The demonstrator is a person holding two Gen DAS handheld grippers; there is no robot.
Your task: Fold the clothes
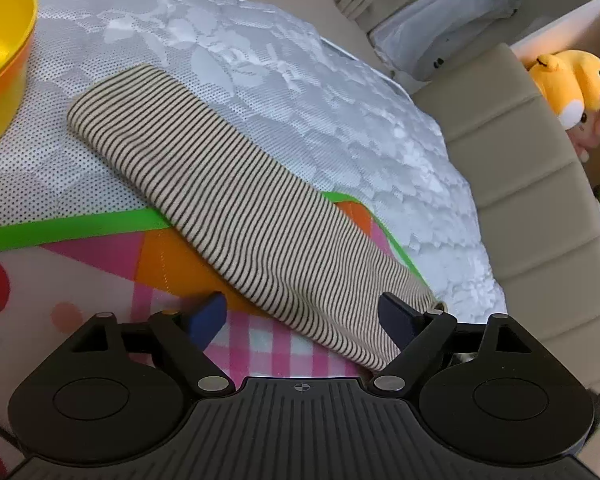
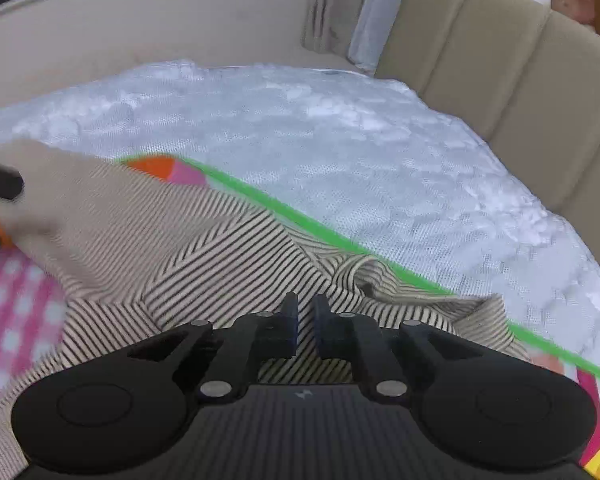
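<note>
1. Fabric of the cream garment with thin black stripes lies bunched beneath the right claw, whose jaws are nearly closed; whether they pinch cloth cannot be told.
2. The left claw gapes wide, straddling a long folded striped sleeve, gripping nothing.
3. Beyond, the colourful checked mat covers the white lace-patterned bed; folding seems barely begun.

Yellow bowl – plush toy – lace bedspread
</note>
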